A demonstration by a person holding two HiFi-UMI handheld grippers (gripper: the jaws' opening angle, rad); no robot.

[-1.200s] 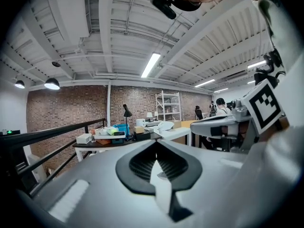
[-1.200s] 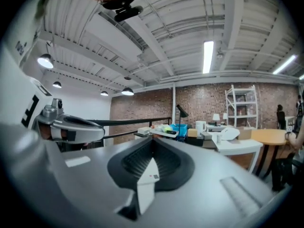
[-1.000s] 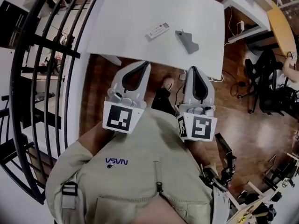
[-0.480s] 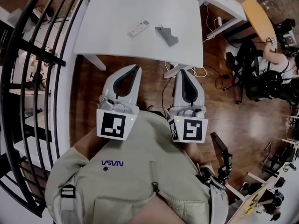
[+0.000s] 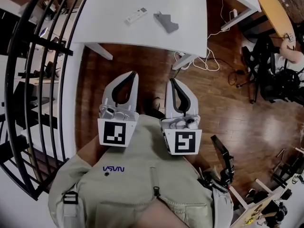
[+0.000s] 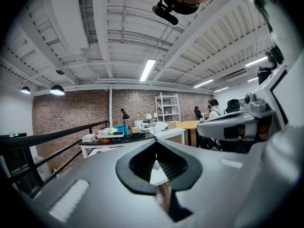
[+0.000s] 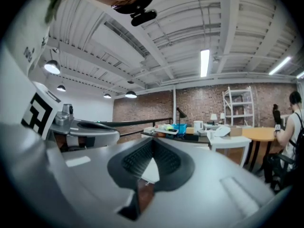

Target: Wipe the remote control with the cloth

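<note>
In the head view the white remote control [image 5: 136, 16] lies on the white table [image 5: 109, 27] at the top, with the folded grey cloth [image 5: 166, 22] just to its right. Both grippers are held side by side close to the person's chest, over the wooden floor and well short of the table. My left gripper [image 5: 133, 73] is shut and holds nothing. My right gripper [image 5: 169, 80] is also shut and empty. In the left gripper view its jaws [image 6: 156, 142] meet, and in the right gripper view its jaws [image 7: 152, 141] meet, both pointing level across the room.
A black metal railing [image 5: 45, 80] runs down the left side. White cables [image 5: 205, 63] lie on the floor by the table leg. Office chairs [image 5: 270, 80] and another desk [image 5: 273, 8] stand at the right; a cluttered desk [image 6: 118, 133] stands far ahead.
The table, remote and cloth have slid toward the top of the head view as the person and both shut grippers moved back from the table.
</note>
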